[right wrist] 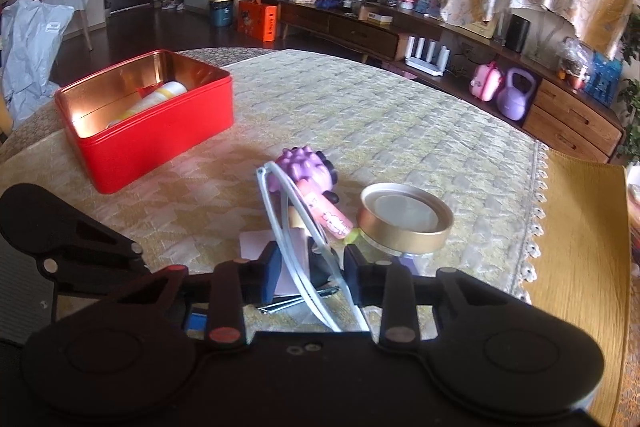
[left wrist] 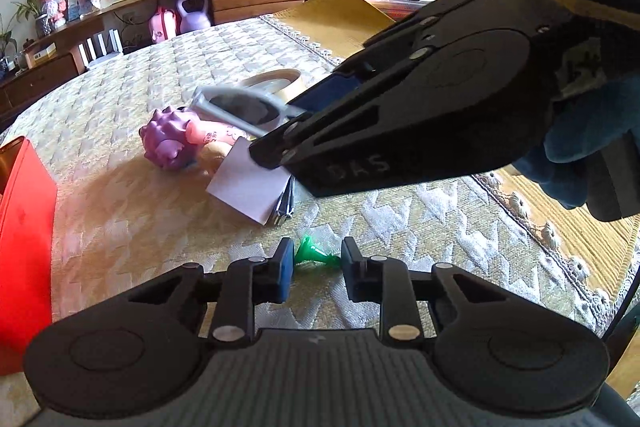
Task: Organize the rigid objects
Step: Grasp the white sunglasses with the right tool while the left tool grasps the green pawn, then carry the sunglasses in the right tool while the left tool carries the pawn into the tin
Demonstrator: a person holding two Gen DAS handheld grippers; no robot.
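Low in the left wrist view, my left gripper point(left wrist: 318, 259) is shut on a small green plastic piece point(left wrist: 314, 253) that lies on the quilted tablecloth point(left wrist: 160, 219). My right gripper point(right wrist: 314, 271) is shut on white-framed sunglasses point(right wrist: 316, 307). From the left wrist view, the right gripper point(left wrist: 276, 143) reaches in from the right, and the sunglasses point(left wrist: 240, 105) show blurred above the other items. A purple spiky toy point(right wrist: 304, 171) with a pink handle, a gold-rimmed lid point(right wrist: 404, 219) and a white pad point(left wrist: 248, 183) lie just beyond both grippers.
An open red tin point(right wrist: 160, 131) with a white and yellow bottle point(right wrist: 160, 95) inside stands to the left. Dark metal clips point(left wrist: 286, 207) stick out from under the pad. The cloth's tasselled edge point(right wrist: 536, 227) runs along the right. A blue-gloved hand point(left wrist: 580, 147) holds the right gripper.
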